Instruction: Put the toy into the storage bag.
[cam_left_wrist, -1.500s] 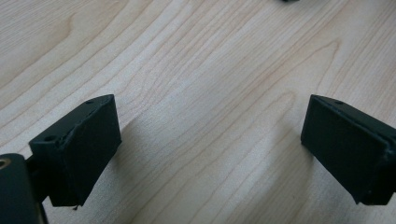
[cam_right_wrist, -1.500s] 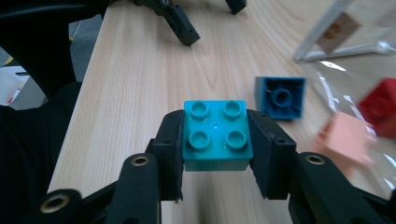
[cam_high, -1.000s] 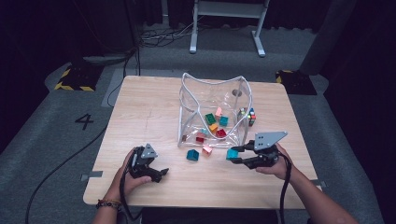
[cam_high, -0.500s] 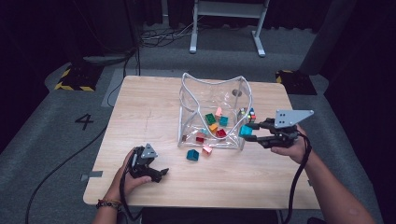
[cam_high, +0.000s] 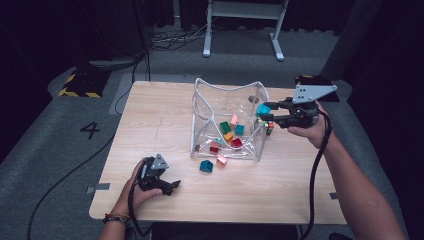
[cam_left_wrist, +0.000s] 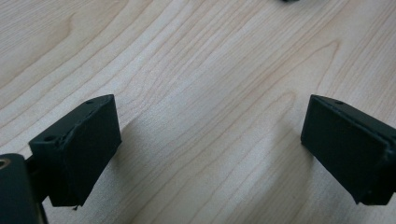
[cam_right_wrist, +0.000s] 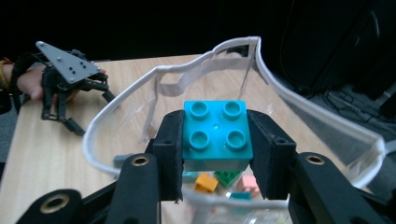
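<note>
I have the right gripper (cam_right_wrist: 215, 154) clamped on the teal four-stud brick (cam_right_wrist: 217, 133), side walls square between my jaws. Rigid, light, slick plastic, I judge. Left gripper (cam_left_wrist: 210, 154) gapes, nothing between.

A bag (cam_high: 227, 122) stands on the worktop (cam_high: 150, 125), right of centre, with several bricks (cam_high: 231, 131) inside it. Two bricks (cam_high: 212, 164) lie on the worktop just in front of the bag. The right gripper (cam_high: 265, 112) holds a brick (cam_right_wrist: 215, 133) over the bag's right rim. The left gripper (cam_high: 170, 186) rests at the worktop's near left, well apart from the bag.
</note>
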